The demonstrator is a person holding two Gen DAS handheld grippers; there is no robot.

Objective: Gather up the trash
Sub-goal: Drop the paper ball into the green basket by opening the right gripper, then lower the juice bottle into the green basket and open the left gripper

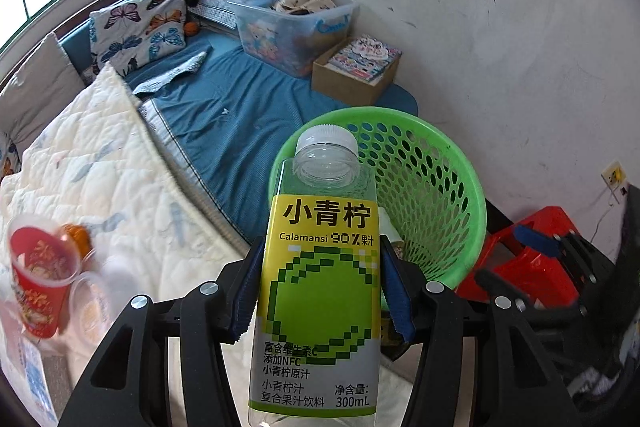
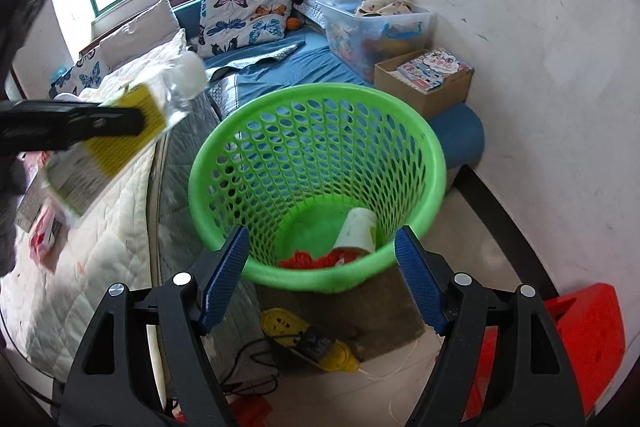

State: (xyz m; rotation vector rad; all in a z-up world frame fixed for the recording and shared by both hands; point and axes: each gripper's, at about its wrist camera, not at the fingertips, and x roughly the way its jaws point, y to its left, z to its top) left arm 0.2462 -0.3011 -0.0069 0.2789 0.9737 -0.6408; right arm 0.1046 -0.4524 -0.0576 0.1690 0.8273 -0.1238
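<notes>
Gripping a clear plastic juice bottle with a yellow-green label (image 1: 318, 279), the left claw (image 1: 320, 291) holds it near the green perforated plastic basket (image 2: 416, 131); the right claw (image 2: 320, 283) gapes empty over the basket's near rim.

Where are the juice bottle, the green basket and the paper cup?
juice bottle (image 1: 316, 291): left wrist view, on its label.
green basket (image 2: 400, 103): right wrist view, on its far rim.
paper cup (image 2: 358, 229): right wrist view, on its side.
</notes>
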